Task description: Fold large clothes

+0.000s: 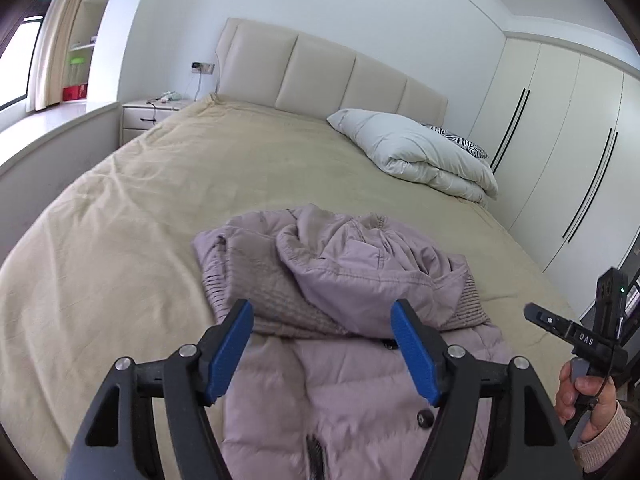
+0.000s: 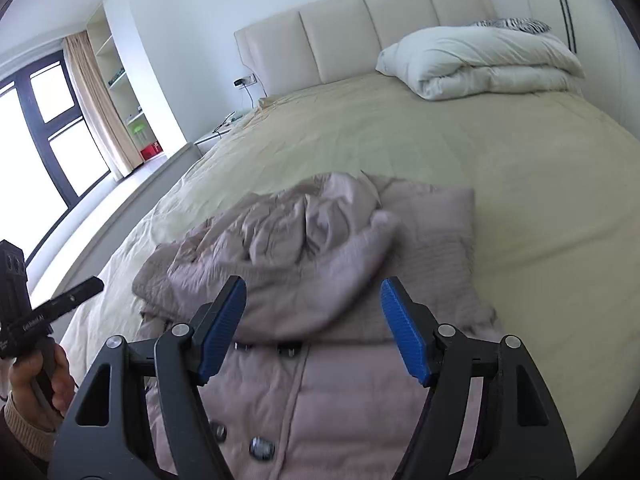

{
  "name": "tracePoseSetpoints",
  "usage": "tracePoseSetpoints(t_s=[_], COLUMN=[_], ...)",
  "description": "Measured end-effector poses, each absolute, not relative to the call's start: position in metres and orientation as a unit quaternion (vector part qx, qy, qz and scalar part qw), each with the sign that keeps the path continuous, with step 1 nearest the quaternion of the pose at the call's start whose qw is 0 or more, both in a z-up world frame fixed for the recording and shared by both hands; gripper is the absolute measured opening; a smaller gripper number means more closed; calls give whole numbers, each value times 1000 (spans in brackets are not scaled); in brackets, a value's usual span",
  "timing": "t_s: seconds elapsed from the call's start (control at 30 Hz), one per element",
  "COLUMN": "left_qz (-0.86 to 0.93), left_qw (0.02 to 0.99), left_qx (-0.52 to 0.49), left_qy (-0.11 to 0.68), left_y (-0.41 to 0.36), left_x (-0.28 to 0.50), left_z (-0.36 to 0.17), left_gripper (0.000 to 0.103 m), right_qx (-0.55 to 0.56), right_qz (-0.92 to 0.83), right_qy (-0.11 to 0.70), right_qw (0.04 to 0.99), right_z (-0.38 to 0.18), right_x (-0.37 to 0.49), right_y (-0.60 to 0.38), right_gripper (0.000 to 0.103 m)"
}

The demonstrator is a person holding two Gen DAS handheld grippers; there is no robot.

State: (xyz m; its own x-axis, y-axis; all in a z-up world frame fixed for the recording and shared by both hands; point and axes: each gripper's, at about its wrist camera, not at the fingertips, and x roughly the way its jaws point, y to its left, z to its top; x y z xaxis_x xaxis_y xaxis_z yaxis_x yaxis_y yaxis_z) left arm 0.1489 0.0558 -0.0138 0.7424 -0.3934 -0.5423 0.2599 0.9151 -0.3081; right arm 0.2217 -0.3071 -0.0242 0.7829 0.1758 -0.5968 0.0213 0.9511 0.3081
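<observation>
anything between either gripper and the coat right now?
Nothing visible. Both the left gripper and right gripper hang open right above the mauve coat spread on the bed, hood bunched ahead. The folded duvet sits far off by the headboard.

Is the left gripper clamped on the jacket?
No, the left gripper hangs open above the jacket, its blue pads wide apart with nothing between them.
</observation>
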Motion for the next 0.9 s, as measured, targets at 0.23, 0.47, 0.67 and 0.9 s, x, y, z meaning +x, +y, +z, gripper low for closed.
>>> tracePoseSetpoints(t_s=[0.23,0.47,0.67,0.9], left_qz=[-77,-111,-135,-158], left_qw=[954,921,861,846], left_qx=[-47,-77,-128,-102], left_qy=[287,366,473,499], left_y=[143,157,140,122], left_x=[36,-22,-48,-67], left_z=[35,-7,-91,-114], left_gripper=[88,92,91,91], right_qx=[162,147,155,178], right_qz=[24,10,-3,-13], right_qy=[353,380,427,489], right_qw=[921,913,891,854], right_z=[-40,-35,-51,-84], right_x=[64,-19,-60,-87], right_y=[-330,-365,-385,-405], right_gripper=[69,69,69,69])
